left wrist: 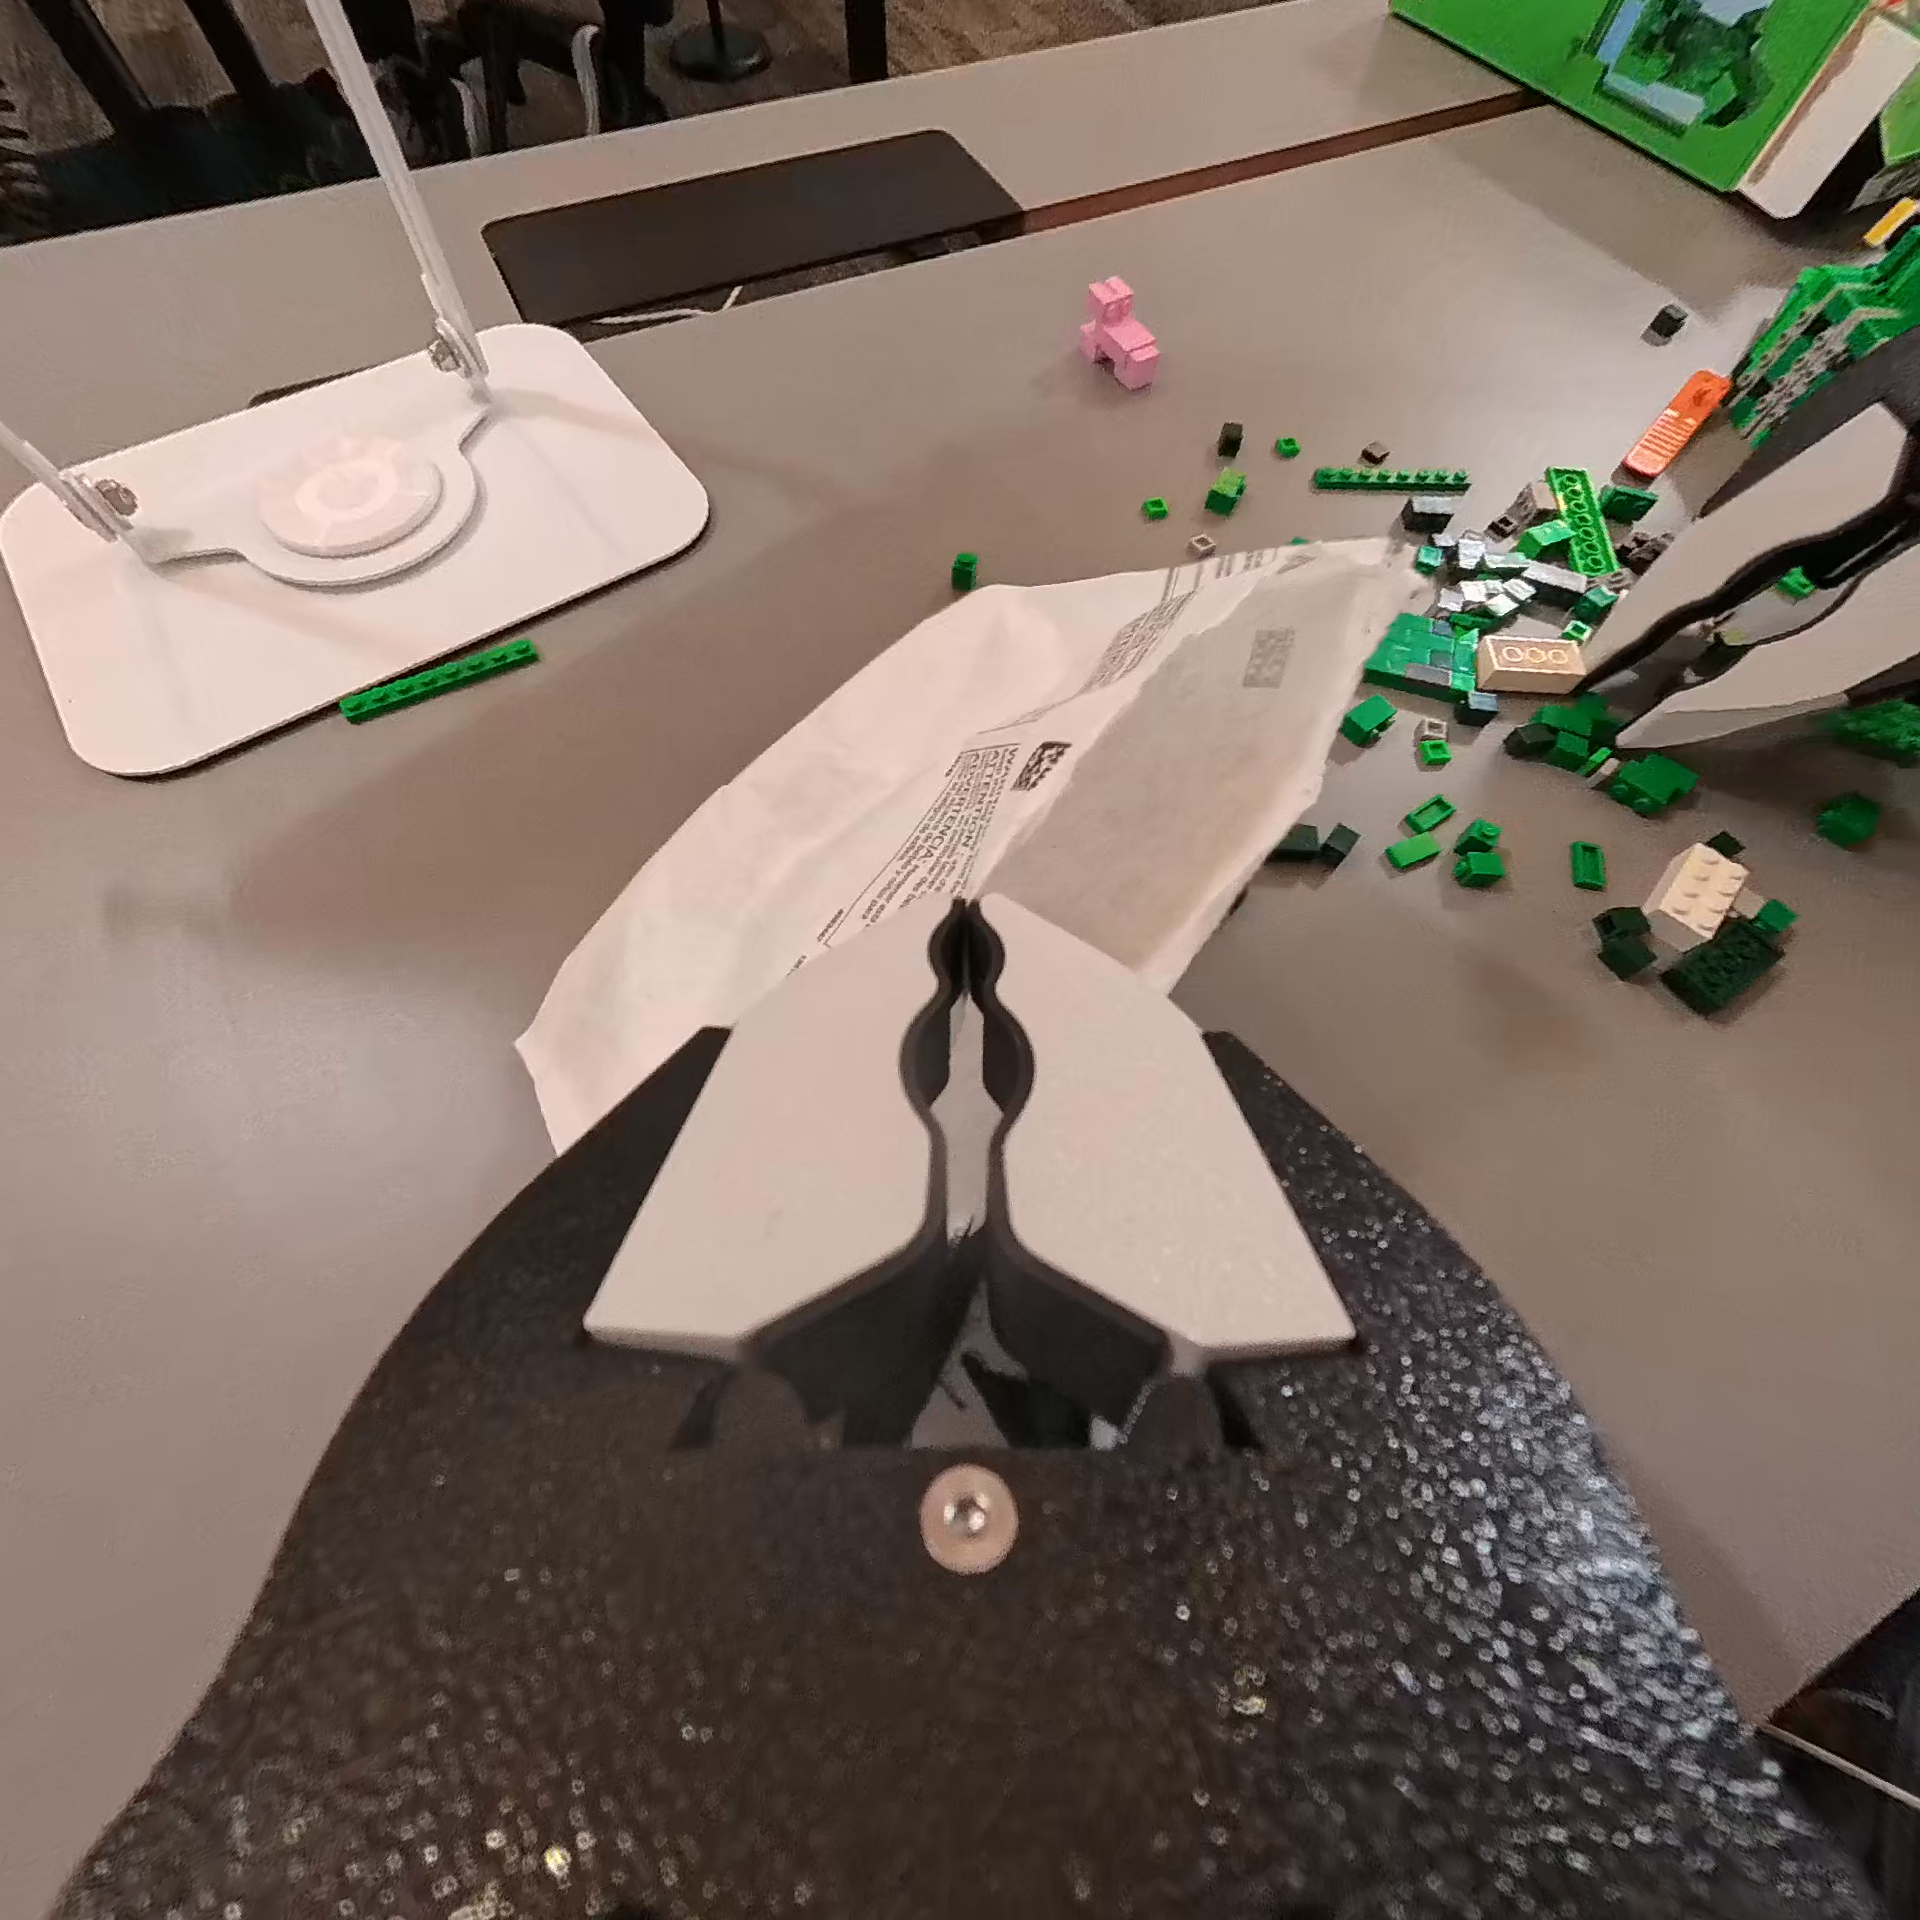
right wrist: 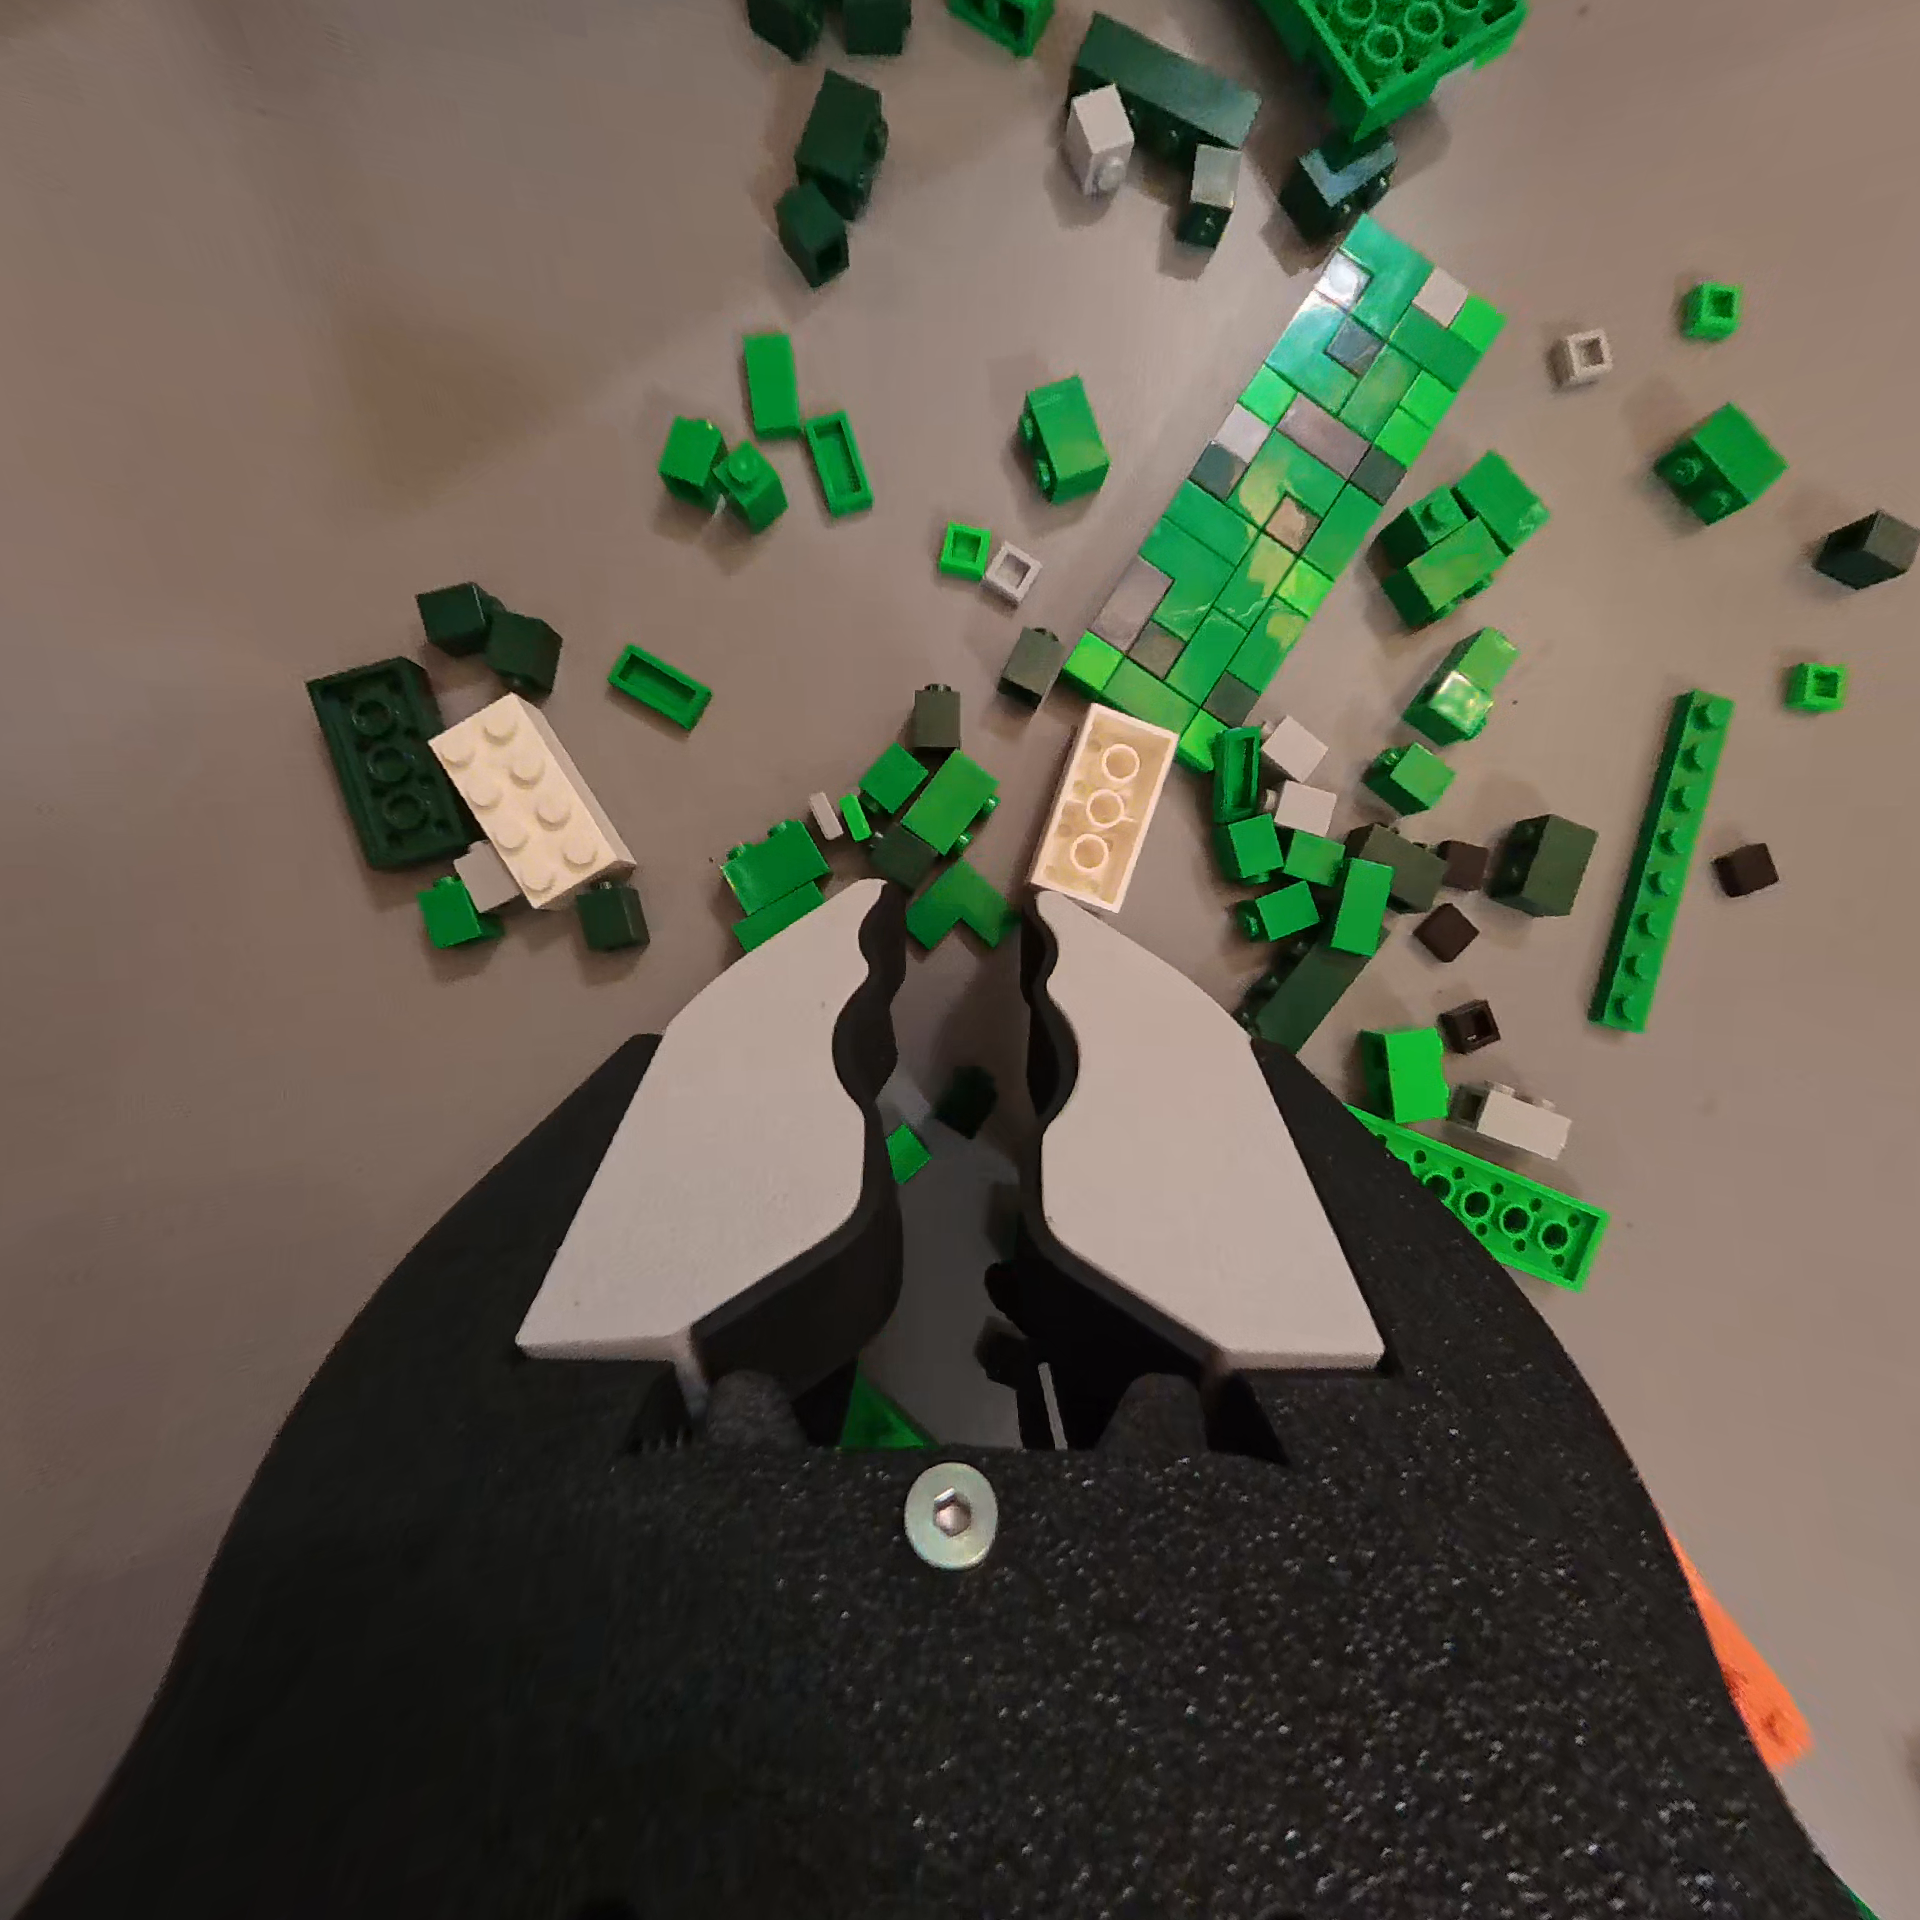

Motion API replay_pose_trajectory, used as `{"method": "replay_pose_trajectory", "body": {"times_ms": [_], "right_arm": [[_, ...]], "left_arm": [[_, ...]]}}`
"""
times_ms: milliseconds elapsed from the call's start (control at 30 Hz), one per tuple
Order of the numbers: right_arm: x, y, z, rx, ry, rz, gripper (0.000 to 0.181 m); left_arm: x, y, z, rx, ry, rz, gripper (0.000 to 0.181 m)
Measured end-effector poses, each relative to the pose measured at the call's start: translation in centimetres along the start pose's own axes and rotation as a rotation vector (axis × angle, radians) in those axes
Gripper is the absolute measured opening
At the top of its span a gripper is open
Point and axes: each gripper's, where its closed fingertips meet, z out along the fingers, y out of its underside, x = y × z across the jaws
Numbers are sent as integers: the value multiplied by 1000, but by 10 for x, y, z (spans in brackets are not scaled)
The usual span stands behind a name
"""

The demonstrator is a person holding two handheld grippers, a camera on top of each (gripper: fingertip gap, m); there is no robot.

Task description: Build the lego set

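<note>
My left gripper (left wrist: 966, 916) is shut on a white paper bag (left wrist: 1039, 727), pinching a fold near its closed end. The bag's torn mouth points at a scatter of green, dark green and grey lego bricks (left wrist: 1538, 582). My right gripper (right wrist: 961, 899) is open and points down at the pile, empty. Small green bricks (right wrist: 961, 904) lie between its fingertips. An upturned white 2x4 brick (right wrist: 1103, 808) lies just past its right fingertip. A studs-up white 2x4 brick (right wrist: 530, 800) lies to the left. A flat tiled green panel (right wrist: 1288, 499) lies beyond. The right gripper also shows in the left wrist view (left wrist: 1621, 681).
A pink lego pig (left wrist: 1117, 338) stands further back. A white stand base (left wrist: 343, 540) sits at left with a long green plate (left wrist: 436, 681) by it. The green set box (left wrist: 1662, 83), an orange brick separator (left wrist: 1673, 426) and a partly built green model (left wrist: 1829, 332) are at right. The grippers' ends are close to 30 cm from one another.
</note>
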Motion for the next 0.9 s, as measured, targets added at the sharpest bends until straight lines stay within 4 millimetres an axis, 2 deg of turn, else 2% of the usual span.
{"method": "replay_pose_trajectory", "body": {"times_ms": [167,267,333,433,533,633,700,767,900], "right_arm": [[3,2,-6,-27,63,-25,19],[3,-12,-19,32,101,-22,18],[-1,-34,-30,101,125,-42,18],[-22,-97,-45,296,129,-124,18],[-48,-160,-53,470,131,-226,18],[-69,-207,-49,582,130,-291,18],[-69,-218,-36,547,185,-328,18],[-64,-220,-24,488,240,-354,18],[-57,-223,-17,459,317,-371,18]], "left_arm": [[6,-1,1,-3,15,1,0],[11,-4,2,-1,17,0,0],[15,-5,3,-4,15,1,0],[21,-5,6,-18,12,10,0],[25,-4,9,-40,-1,24,0],[30,-4,11,-49,1,34,0],[33,-4,10,-49,9,36,0],[35,-6,9,-44,17,33,0],[37,-9,6,-29,31,25,0]]}}
